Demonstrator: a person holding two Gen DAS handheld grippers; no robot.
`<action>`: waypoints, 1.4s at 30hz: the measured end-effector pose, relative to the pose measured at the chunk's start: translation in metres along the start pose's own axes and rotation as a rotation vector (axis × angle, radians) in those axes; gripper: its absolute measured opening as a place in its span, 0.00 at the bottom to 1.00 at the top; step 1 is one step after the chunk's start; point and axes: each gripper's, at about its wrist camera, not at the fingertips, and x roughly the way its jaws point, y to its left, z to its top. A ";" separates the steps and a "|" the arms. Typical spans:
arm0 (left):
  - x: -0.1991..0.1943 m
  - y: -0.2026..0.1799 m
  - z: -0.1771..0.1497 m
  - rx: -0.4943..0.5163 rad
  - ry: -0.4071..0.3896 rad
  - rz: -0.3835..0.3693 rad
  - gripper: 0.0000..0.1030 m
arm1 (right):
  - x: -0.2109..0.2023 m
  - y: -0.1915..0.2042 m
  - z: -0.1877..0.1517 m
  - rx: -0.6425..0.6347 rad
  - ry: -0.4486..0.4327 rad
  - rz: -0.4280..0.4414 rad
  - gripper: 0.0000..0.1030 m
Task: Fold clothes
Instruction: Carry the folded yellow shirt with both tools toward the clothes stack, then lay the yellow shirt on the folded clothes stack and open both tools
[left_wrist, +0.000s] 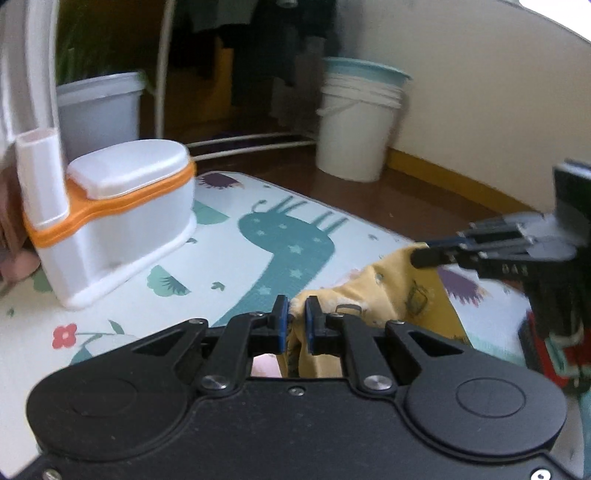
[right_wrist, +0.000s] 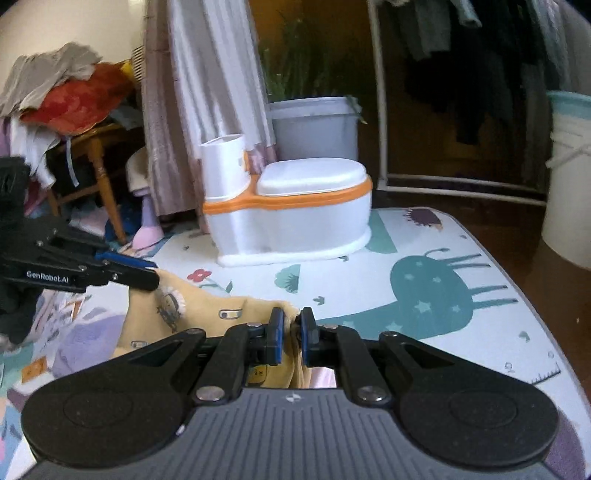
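Note:
A small yellow printed garment (left_wrist: 399, 295) hangs stretched between my two grippers above a patterned play mat (left_wrist: 229, 258). My left gripper (left_wrist: 296, 314) is shut on one upper corner of the garment. My right gripper (right_wrist: 291, 325) is shut on the other corner of the garment (right_wrist: 207, 314). In the left wrist view the right gripper (left_wrist: 424, 256) comes in from the right and pinches the cloth's far edge. In the right wrist view the left gripper (right_wrist: 147, 275) comes in from the left on the cloth.
A white and orange toy potty (left_wrist: 122, 218) stands on the mat (right_wrist: 424, 295), also in the right wrist view (right_wrist: 291, 206). A white bucket (left_wrist: 356, 122) and a grey tub (right_wrist: 314, 125) stand beyond. A chair piled with clothes (right_wrist: 70, 110) is at the left.

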 end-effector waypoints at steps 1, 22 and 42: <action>0.007 0.002 0.000 -0.039 0.022 0.041 0.16 | 0.001 -0.002 -0.003 0.027 -0.014 -0.017 0.11; -0.015 -0.055 -0.057 0.023 0.090 0.014 0.47 | -0.010 0.043 -0.082 0.049 0.030 -0.064 0.22; -0.093 -0.101 -0.092 -0.026 0.118 0.310 1.00 | -0.100 0.105 -0.113 0.389 0.281 -0.171 0.99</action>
